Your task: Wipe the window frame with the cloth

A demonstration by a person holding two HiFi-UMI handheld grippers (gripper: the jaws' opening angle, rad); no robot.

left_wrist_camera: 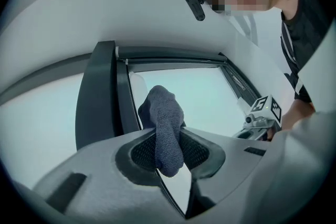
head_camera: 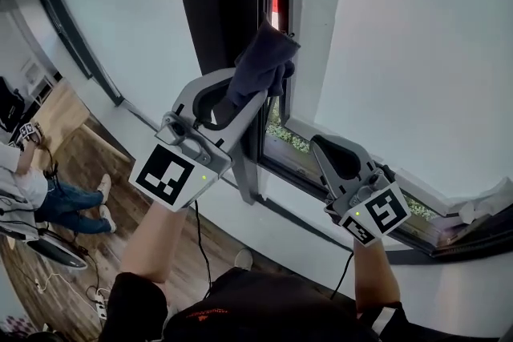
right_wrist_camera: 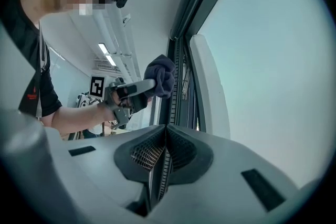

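A dark blue cloth (head_camera: pixel 265 62) is bunched in my left gripper (head_camera: pixel 245 97), which is shut on it and holds it up against the dark upright window frame (head_camera: pixel 228 4), at the edge of the opened sash. In the left gripper view the cloth (left_wrist_camera: pixel 166 126) hangs between the jaws, with the frame post (left_wrist_camera: pixel 97 93) just to its left. My right gripper (head_camera: pixel 333 154) is lower and to the right, near the bottom frame rail, shut with nothing in it. The right gripper view shows its own jaws (right_wrist_camera: pixel 165 137) pressed together, and the left gripper's cloth (right_wrist_camera: pixel 161 75) against the frame (right_wrist_camera: pixel 181 68).
Greenery (head_camera: pixel 282 130) shows through the gap of the opened window. A white rag (head_camera: pixel 483 208) lies on the sill at far right. Below left, a person sits (head_camera: pixel 46 202) on the wooden floor (head_camera: pixel 88 164). A cable (head_camera: pixel 201 252) hangs from the left gripper.
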